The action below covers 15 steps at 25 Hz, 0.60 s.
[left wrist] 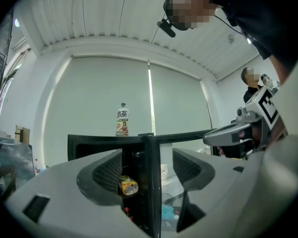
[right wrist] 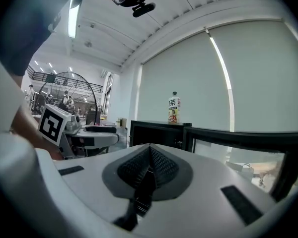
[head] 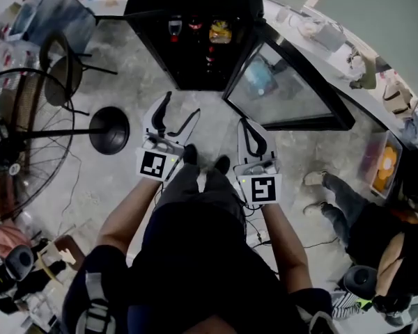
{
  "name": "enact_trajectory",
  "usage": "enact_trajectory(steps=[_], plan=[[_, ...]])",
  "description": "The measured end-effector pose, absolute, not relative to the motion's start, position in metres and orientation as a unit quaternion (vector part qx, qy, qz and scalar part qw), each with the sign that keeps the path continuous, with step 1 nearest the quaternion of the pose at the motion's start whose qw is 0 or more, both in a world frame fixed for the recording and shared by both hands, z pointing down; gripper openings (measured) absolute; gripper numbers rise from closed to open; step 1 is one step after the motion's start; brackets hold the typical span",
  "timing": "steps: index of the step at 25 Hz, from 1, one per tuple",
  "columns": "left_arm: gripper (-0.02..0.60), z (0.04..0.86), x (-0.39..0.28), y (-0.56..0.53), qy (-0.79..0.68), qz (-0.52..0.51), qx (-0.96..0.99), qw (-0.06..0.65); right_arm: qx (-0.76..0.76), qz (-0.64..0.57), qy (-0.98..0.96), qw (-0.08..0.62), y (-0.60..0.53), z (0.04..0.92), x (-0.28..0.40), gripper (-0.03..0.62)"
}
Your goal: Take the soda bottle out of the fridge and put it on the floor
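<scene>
While the fridge (head: 145, 26) stands open ahead of both grippers, the soda bottle sits inside it, untouched.
Held out in front of the person, the left gripper (head: 183, 104) has its jaws spread apart with nothing between them, only the fridge's front edge showing through the gap. The right gripper (head: 245, 122), just beside it, has its jaws pressed together on nothing. Beyond their tips, well apart from both, dark red-marked bottles (head: 195, 26) stand on a fridge shelf next to a yellow packet (head: 220, 32); which of them is the soda I cannot tell. The glass door (head: 292, 96) swings out ahead of the right gripper. A tea bottle (left wrist: 121, 119) stands on top of the fridge. A standing fan (head: 28, 138) is off to the left gripper's outer side, on the concrete floor (head: 125, 176).
</scene>
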State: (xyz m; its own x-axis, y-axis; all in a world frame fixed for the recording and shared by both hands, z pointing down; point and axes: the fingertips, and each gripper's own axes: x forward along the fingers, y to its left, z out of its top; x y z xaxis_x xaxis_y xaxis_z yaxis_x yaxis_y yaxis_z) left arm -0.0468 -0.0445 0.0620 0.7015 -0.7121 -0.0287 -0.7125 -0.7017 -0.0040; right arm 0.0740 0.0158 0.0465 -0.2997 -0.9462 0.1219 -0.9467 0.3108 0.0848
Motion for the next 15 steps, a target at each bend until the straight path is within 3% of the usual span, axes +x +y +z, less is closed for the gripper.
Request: enact_trajectory(steps=[15], plan=[[0.31, 0.191, -0.026, -0.112, 0.377, 0.019, -0.926, -0.012, 0.572, 0.022, -0.815, 0.094, -0.049, 0.171, 0.063, 0.018]])
